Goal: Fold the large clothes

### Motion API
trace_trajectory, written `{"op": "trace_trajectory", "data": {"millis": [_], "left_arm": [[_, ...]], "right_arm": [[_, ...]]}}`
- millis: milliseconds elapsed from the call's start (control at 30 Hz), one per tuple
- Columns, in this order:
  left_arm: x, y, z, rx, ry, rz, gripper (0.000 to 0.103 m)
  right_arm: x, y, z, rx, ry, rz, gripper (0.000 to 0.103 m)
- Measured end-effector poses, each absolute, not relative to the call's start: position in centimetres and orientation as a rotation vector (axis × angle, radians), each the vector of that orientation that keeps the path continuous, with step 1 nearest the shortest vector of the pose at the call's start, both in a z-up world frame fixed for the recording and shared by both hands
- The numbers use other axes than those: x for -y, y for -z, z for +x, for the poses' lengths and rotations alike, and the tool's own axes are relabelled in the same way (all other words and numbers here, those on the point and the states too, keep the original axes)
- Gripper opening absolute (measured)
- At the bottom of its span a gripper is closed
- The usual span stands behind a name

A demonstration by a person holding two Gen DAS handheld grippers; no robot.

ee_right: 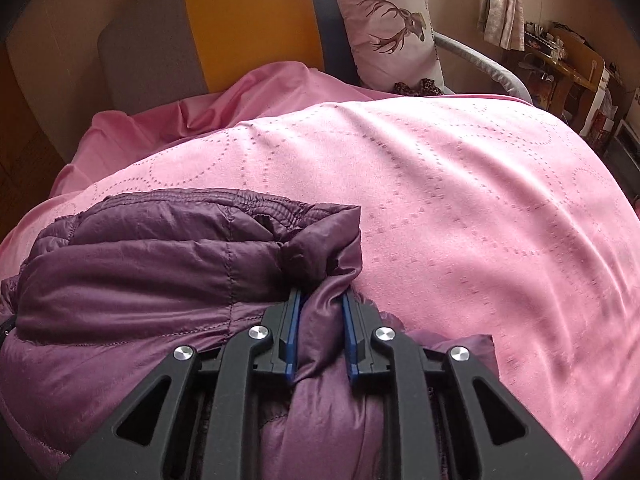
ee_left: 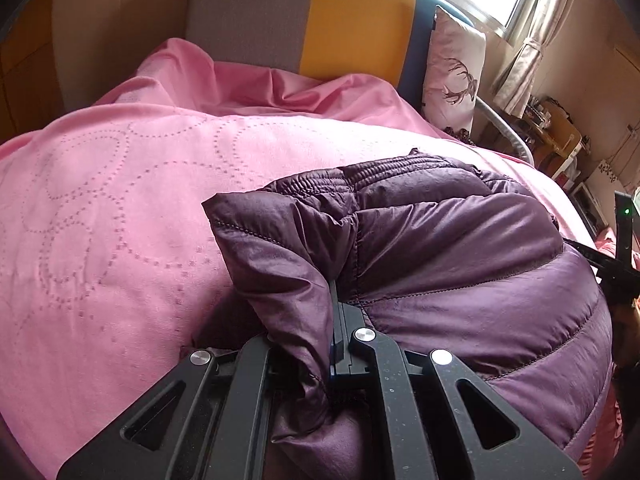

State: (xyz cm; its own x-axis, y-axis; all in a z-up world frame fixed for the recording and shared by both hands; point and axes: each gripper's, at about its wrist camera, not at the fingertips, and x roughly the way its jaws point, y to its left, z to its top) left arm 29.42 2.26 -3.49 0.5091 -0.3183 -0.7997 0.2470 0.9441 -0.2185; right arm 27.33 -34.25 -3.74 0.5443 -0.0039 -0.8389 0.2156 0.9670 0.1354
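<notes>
While left fingers [ee_left: 338, 316] pinch the purple jacket [ee_left: 460, 264], right fingers [ee_right: 294, 320] clamp it.

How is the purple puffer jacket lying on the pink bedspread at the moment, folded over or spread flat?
Folded over: the purple puffer jacket sits bunched in doubled layers, its edges pinched by the left gripper and right gripper.

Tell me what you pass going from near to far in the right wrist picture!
Right gripper → purple jacket → pink bedspread → yellow headboard panel.
</notes>
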Motion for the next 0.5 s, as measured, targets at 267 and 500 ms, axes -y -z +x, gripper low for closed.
{"op": "trace_trajectory", "data": {"millis": [267,500], "left_arm": [[-3.6,-1.7,27.1,-0.896,0.205,-0.101,0.024],[-0.1,-5.2,22.7,-0.741,0.271,-0.09,0.034]], "right_arm": [[32.5,-1.8,23.8,-0.856,0.158,0.117,0.064],[23.0,-5.2,21.2,-0.764,-0.124,0.047,0.078]]}}
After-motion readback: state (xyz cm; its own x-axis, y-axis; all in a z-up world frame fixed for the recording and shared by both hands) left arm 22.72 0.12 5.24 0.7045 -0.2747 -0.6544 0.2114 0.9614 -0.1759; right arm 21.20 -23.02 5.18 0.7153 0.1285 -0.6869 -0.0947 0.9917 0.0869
